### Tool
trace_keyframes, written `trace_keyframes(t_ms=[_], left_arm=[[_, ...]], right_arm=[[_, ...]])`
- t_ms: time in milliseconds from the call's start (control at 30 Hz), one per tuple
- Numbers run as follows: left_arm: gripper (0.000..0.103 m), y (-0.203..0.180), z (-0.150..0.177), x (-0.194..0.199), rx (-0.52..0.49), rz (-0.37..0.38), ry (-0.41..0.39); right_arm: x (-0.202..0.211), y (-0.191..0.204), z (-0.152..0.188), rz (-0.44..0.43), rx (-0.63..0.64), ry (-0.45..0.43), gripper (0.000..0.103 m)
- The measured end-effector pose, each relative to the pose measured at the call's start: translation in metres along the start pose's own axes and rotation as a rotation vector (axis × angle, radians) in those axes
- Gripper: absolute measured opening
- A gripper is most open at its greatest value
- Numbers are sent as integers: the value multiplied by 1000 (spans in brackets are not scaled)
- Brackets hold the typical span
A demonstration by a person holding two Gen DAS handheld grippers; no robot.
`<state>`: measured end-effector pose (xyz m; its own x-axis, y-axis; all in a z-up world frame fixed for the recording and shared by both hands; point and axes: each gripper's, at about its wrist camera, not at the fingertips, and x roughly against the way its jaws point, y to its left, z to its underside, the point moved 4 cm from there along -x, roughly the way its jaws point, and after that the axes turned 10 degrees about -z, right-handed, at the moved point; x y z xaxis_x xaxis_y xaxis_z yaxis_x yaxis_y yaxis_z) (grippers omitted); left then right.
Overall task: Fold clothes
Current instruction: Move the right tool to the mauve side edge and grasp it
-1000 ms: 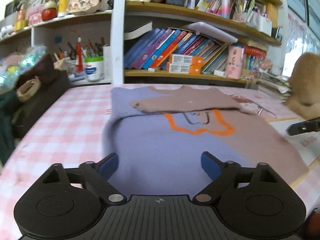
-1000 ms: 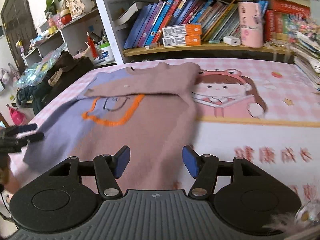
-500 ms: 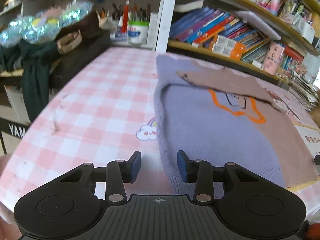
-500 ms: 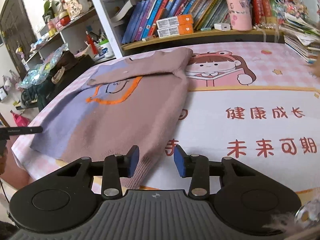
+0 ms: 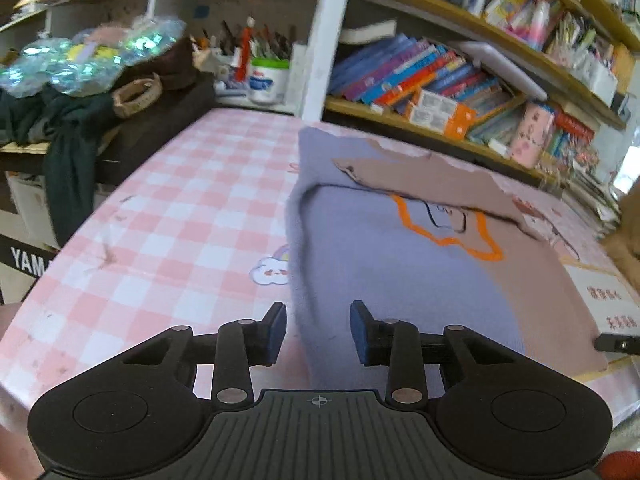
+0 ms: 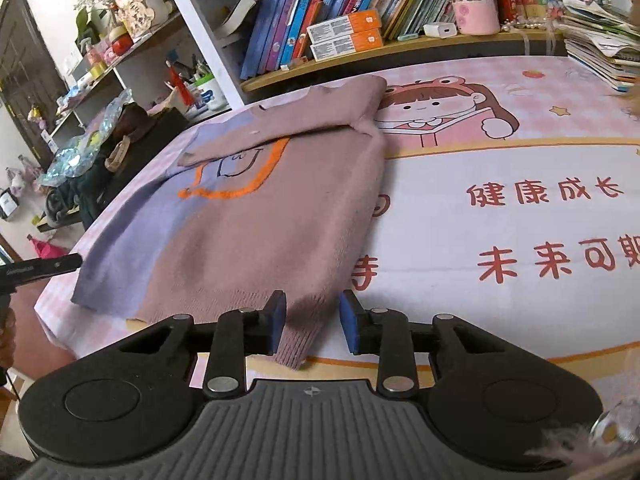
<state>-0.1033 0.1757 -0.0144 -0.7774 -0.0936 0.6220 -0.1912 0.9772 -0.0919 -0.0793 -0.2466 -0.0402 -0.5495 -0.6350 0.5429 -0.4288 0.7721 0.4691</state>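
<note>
A knitted sweater (image 5: 380, 260), purple on one side and dusty pink on the other (image 6: 260, 232) with an orange outline drawing, lies flat on the table, its pink sleeve folded across the chest. My left gripper (image 5: 318, 320) hovers at the purple hem corner. The sweater's side edge runs between the narrowed jaws, and the pads do not press on it. My right gripper (image 6: 312, 316) sits at the pink hem corner. Its jaws are closing with the ribbed hem between them, and a gap still shows on the right pad's side. Each view catches the other gripper's tip at the frame edge.
The table carries a pink checked cloth (image 5: 180, 220) and a cartoon mat with red characters (image 6: 500, 200). Bookshelves (image 6: 328, 24) line the far edge. A dark heap of clothes and bags (image 5: 80, 112) sits off the far-left corner, and stacked papers (image 6: 600, 52) lie at the right.
Both grippers have narrowed their jaws. The left one slid from the middle of the hem to its purple corner; the right one dropped down onto the pink hem corner.
</note>
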Motion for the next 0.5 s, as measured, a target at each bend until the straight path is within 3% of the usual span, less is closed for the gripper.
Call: trace_keyframes(t_ms=[233, 500], left_arm=[[38, 8, 12, 2, 3, 31, -54], [35, 6, 19, -15, 6, 56, -26]], right_arm=[[10, -2, 1, 61, 4, 8, 31], [-1, 0, -4, 64, -10, 13, 31]])
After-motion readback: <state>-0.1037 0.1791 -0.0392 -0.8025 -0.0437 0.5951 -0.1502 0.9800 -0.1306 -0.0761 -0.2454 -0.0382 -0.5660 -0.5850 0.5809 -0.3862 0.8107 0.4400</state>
